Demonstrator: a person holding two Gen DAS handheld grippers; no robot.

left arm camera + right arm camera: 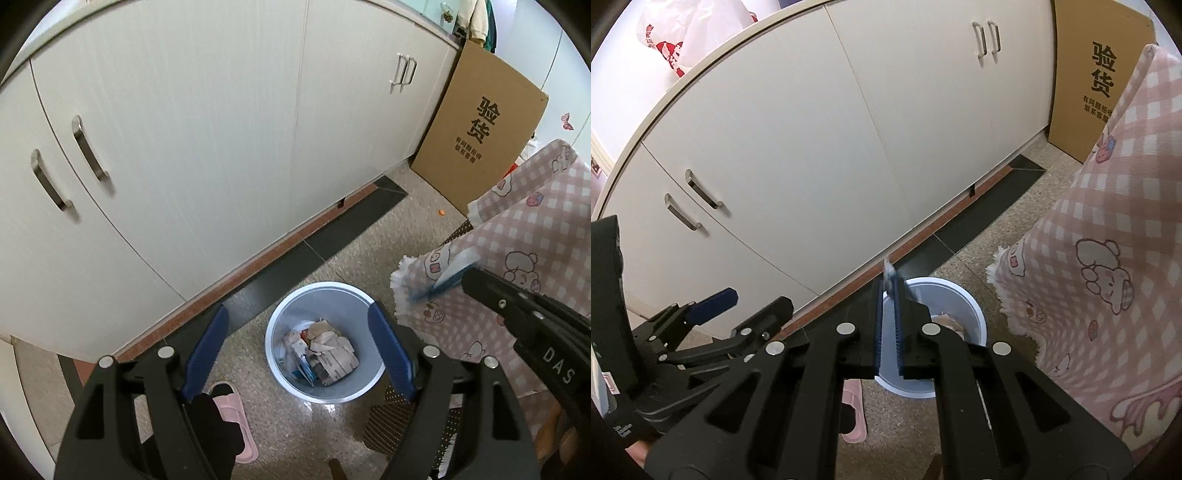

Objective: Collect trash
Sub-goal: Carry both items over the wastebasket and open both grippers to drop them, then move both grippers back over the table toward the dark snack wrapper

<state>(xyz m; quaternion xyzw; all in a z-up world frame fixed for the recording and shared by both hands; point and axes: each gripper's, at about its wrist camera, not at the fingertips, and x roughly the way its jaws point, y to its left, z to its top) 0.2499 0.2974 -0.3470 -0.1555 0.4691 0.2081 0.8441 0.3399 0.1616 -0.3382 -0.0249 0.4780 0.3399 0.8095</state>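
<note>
Right now the right hand-held gripper (889, 286) pinches a small scrap of trash (887, 272) at its tips, above the far rim of the bin (360, 391) on the floor. It looks light, thin and soft, so holding its edge seems enough. The left hand-held gripper (297, 332) hangs spread wide and empty over the bin.

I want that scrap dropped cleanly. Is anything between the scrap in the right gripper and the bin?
Nothing visible. The right gripper pinches the scrap above the near rim of the bin, whose mouth is open. The checked cloth hangs beside it, and the left gripper is spread around the opening.
</note>
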